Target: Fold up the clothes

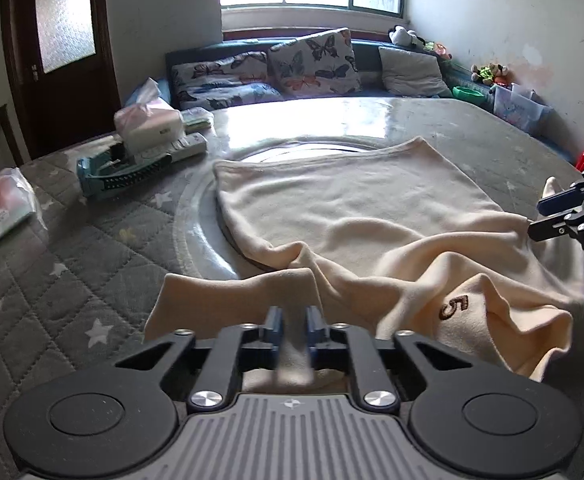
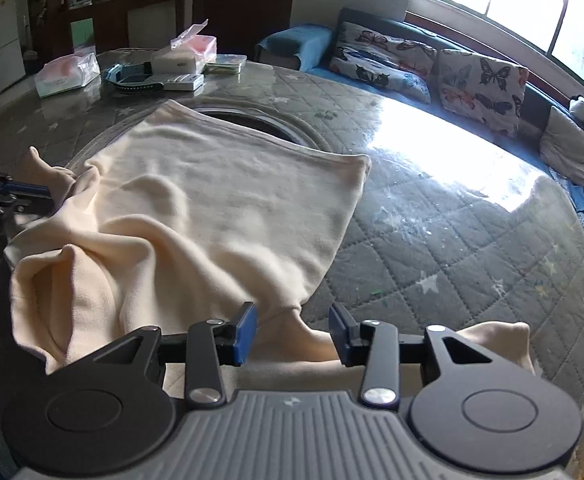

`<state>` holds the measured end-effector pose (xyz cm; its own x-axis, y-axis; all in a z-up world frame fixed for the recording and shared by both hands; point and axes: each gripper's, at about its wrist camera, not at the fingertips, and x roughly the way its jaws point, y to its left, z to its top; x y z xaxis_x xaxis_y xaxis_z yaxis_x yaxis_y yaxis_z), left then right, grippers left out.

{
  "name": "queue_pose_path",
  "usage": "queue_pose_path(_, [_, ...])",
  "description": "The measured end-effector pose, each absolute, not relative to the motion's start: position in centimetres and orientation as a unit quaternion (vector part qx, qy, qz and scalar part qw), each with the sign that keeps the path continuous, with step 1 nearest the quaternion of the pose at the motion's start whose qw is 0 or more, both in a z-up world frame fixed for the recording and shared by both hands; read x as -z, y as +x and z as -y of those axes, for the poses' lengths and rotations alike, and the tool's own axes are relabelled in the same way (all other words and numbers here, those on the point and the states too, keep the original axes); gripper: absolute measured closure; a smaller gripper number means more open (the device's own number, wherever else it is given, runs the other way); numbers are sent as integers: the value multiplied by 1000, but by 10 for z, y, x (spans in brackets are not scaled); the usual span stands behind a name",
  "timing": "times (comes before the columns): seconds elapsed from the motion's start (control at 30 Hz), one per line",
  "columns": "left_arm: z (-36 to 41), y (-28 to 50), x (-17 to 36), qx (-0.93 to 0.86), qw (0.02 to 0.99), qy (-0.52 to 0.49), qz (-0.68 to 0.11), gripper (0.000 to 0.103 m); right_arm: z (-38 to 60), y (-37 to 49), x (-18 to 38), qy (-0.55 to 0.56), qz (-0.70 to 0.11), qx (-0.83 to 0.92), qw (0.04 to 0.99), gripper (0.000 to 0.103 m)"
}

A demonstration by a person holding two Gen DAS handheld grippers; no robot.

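**Cream garment spread on the quilted table, one sleeve pinched**

The cream garment [image 1: 351, 208] is lying across the middle of the grey quilted table [image 1: 52, 280], partly covering the round inset ring in the tabletop, its far half flat and its near half bunching into folds around a stitched "5" [image 1: 453, 306].

Starting at the left of the left wrist view, we are seeing a tissue pack [image 1: 0, 212] sitting at the table's edge. Next to it, a teal tray [image 1: 120, 172] is holding a white remote and some dark items we cannot make out, and a white tissue box [image 1: 152, 124] is resting on the tray's far end with a tissue sticking up from it. Just right of that, a small clear box [image 1: 198, 117] is showing greenish contents too blurred to name.

In the centre, our left gripper [image 1: 292, 322] is clamping together on a fold of the garment's near sleeve, the cloth running between the blue pads.

Further right, our right gripper [image 2: 293, 330] is standing with its jaws apart over the other sleeve; cloth is lying between them but the pads are not pressing it.

At the far right, a clear storage bin [image 1: 519, 110] is sitting by the wall, its contents unclear.
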<state>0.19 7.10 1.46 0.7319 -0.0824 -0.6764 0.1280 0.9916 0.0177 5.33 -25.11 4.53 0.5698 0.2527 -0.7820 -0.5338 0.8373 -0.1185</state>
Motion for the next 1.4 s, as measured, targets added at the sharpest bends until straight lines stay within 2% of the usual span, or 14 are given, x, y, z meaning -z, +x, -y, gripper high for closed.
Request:
queue_pose_path(0.33, [-103,-13,-22,13,938,6,-345,102,270,53,-37,-143,-438,-162,873,62])
queue_pose_path(0.63, [-109,-17,-21,17,938,6,-346,98,281,56,-45,-137,-429,-143,881,61])
queue_pose_path(0.7, [-113,-18,-18,11,937,-4,-350,98,280,58,-46,-134,-428,-141,883,56])
queue_pose_path(0.77, [-118,-19,-17,4,937,-12,-350,98,279,61,-47,-134,-425,-140,884,56])
queue_pose_path(0.9, [-128,-18,-18,-9,936,-24,-350,89,276,64,-54,-132,-415,-144,889,55])
queue_pose_path(0.97, [-132,-17,-20,-15,937,-26,-348,77,272,66,-58,-130,-408,-147,891,55])
queue_pose_path(1.0, [-134,-16,-21,-20,937,-30,-347,65,271,67,-60,-130,-405,-148,893,55])
queue_pose_path(1.03, [-137,-16,-21,-23,938,-34,-346,61,269,68,-61,-129,-401,-149,894,54])
queue_pose_path(1.17, [-147,-15,-22,-32,935,-57,-348,60,262,72,-63,-132,-396,-155,896,54])
queue_pose_path(1.4, [-159,-16,-19,-33,930,-86,-356,49,256,75,-60,-133,-400,-162,892,53])
